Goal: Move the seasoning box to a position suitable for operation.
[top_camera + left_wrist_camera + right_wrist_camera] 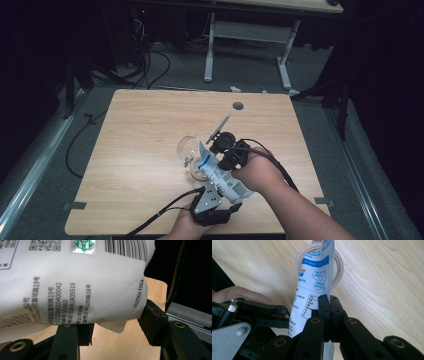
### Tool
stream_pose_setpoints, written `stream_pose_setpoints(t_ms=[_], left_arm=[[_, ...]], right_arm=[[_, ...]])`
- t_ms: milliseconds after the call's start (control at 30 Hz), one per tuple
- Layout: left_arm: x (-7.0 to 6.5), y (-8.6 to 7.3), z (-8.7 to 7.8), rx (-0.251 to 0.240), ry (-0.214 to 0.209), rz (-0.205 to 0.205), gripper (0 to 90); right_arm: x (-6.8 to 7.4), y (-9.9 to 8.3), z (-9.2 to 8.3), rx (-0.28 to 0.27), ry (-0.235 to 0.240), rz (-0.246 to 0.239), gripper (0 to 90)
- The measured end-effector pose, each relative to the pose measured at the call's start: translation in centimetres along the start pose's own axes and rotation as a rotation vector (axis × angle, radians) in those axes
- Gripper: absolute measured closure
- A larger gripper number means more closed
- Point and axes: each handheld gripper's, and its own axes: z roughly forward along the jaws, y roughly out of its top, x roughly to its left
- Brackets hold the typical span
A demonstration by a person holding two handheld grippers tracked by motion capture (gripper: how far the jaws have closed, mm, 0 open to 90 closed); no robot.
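High view: near the wooden table's (140,150) six o'clock edge, a white printed pouch (220,172) tilts its top over a clear glass (187,149) at ten o'clock; contents can't be told.

Left gripper view: the left gripper (115,325) clasps the pouch's (75,282) bulging bottom.

Right gripper view: the right gripper (329,307) pinches the pouch's (312,290) flat edge; its top lies over the glass rim (338,267) at twelve o'clock.

Light wooden tabletop (135,150), grain running across, a round grommet hole (238,106) near its far edge. Tape tabs (74,205) sit on the near corners, left and right. Grey floor (60,165) around it, black cables (150,65) snaking off at the far left. Beyond, a second desk (280,6) on white legs (209,50), with dark surroundings on both sides.
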Motion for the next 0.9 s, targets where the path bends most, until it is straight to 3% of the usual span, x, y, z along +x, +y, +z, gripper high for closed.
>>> stream_pose_setpoints(t_ms=[667, 900], left_arm=[[0.15, 0.15, 0.02, -0.005, -0.004, 0.001, 49.6], [0.48, 0.72, 0.24, 0.006, 0.002, 0.026, 49.6]], right_arm=[[-0.11, 0.18, -0.07, 0.001, -0.001, 0.002, 90.0], [-0.43, 0.25, -0.32, -0.008, -0.011, 0.008, 90.0]])
